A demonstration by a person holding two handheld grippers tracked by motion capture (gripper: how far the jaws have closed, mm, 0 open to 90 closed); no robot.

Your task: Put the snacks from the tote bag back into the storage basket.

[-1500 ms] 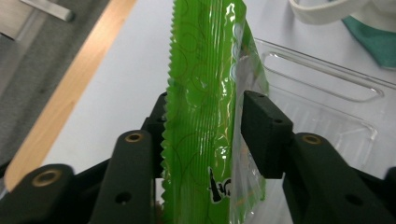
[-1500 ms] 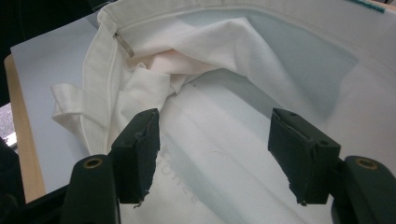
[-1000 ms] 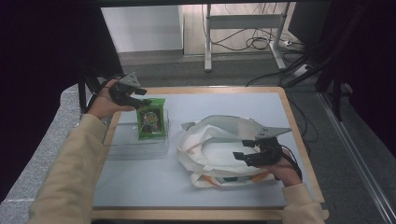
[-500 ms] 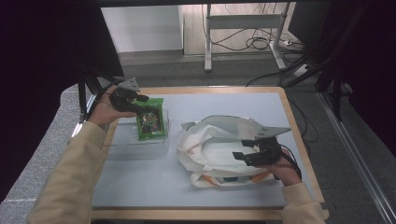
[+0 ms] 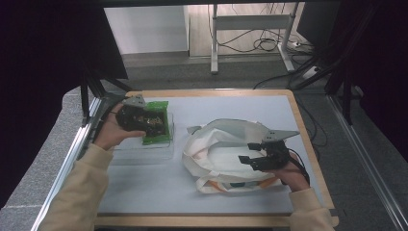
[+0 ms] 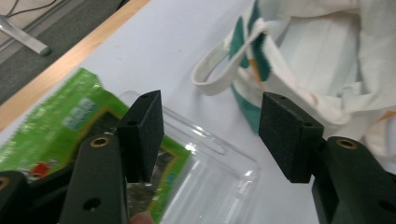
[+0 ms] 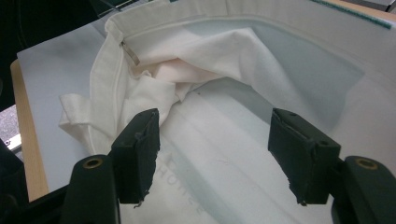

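A green snack packet [image 5: 159,109] lies at the table's left, its near end resting on a clear plastic tray [image 5: 144,153]. My left gripper [image 5: 153,126] hovers over the packet; its jaws have just been opening and nothing is pressed between them. In the left gripper view the gripper [image 6: 210,130] stands open above the tray [image 6: 219,177], with the packet [image 6: 56,121] to its left. A white tote bag [image 5: 216,149] lies at centre right. My right gripper [image 5: 248,153] stands open at the bag's mouth; in the right gripper view the gripper [image 7: 215,149] looks into the bag [image 7: 224,60].
The table has a pale blue top [image 5: 231,108] with a wooden rim [image 5: 308,139]. A bag handle [image 6: 224,74] loops toward the tray. Metal rails [image 5: 82,144] run along the left side. Desk legs and cables [image 5: 269,43] stand on the floor beyond.
My left hand has come nearer and to the right, from the table's far left corner to over the green packet. The right hand and the bag have kept still.
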